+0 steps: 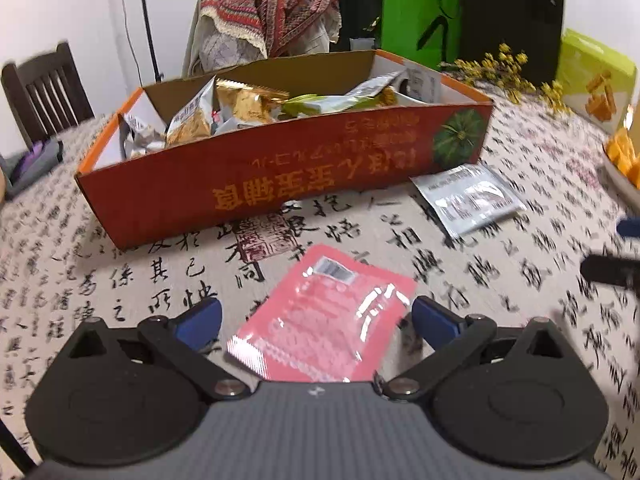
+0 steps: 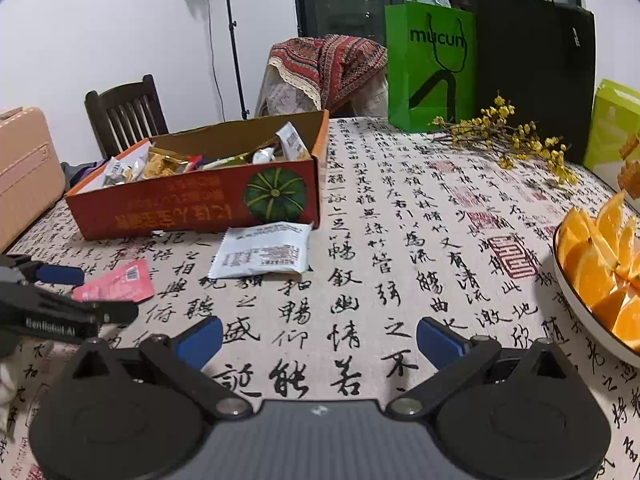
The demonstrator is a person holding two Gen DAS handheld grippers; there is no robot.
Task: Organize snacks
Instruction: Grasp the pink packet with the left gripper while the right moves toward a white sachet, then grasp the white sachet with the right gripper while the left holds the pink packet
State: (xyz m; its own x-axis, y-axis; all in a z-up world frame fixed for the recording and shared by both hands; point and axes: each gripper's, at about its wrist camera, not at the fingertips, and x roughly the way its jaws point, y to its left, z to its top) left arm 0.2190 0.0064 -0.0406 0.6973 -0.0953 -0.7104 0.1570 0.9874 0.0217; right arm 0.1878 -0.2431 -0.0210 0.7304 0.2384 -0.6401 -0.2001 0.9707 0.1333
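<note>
A pink snack packet (image 1: 324, 316) lies flat on the tablecloth between the open jaws of my left gripper (image 1: 316, 320), apart from both pads. It also shows in the right wrist view (image 2: 116, 282). A silver-white packet (image 1: 468, 198) (image 2: 264, 250) lies by the right front corner of the red cardboard box (image 1: 256, 184) (image 2: 192, 204), which holds several snack packets. My right gripper (image 2: 320, 338) is open and empty over bare tablecloth. The left gripper (image 2: 52, 300) shows at the left edge of the right wrist view.
A bowl of orange wedges (image 2: 600, 272) sits at the right table edge. Yellow dried flowers (image 2: 516, 140), a green bag (image 2: 430, 68), a black bag (image 2: 536, 68) and a lime box (image 2: 612, 132) stand at the back. Wooden chairs (image 2: 124, 114) and a pink suitcase (image 2: 24, 172) are behind and left.
</note>
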